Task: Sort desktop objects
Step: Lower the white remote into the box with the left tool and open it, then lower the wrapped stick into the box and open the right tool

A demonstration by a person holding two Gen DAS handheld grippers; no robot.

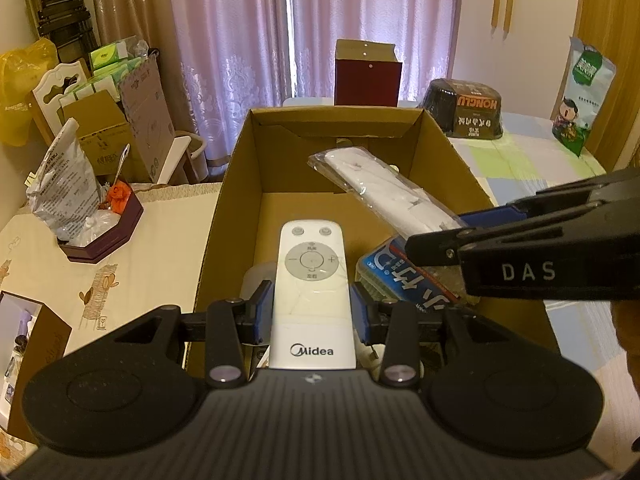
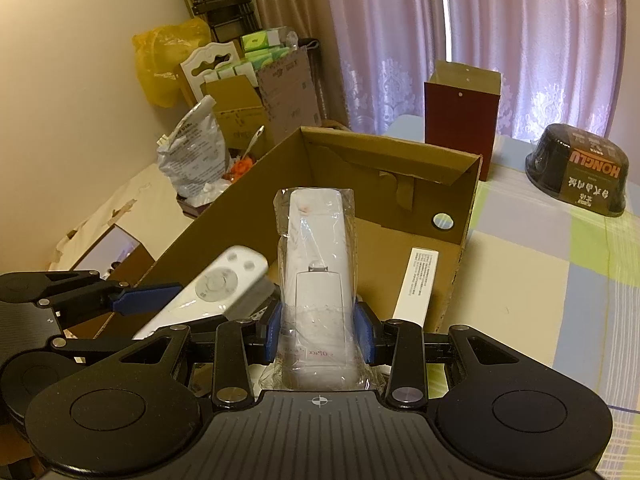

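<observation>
My left gripper (image 1: 312, 314) is shut on a white Midea remote (image 1: 313, 280), held over the near end of an open cardboard box (image 1: 224, 200). My right gripper (image 2: 319, 330) is shut on a white remote wrapped in clear plastic (image 2: 316, 256), which points into the same cardboard box (image 2: 466, 208). In the left wrist view the right gripper (image 1: 444, 236) enters from the right, holding the wrapped remote (image 1: 384, 188) above the box. In the right wrist view the left gripper (image 2: 152, 300) and the Midea remote (image 2: 216, 288) sit at the left. A blue-labelled pack (image 1: 396, 276) lies inside the box.
A white carton (image 2: 418, 284) leans inside the box's right wall. A dark red paper bag (image 1: 367, 74) and a black HONGLU bowl (image 1: 466, 108) stand beyond the box. A purple tray with a foil bag (image 1: 100, 224) sits to the left. A brown box (image 1: 32, 344) is near left.
</observation>
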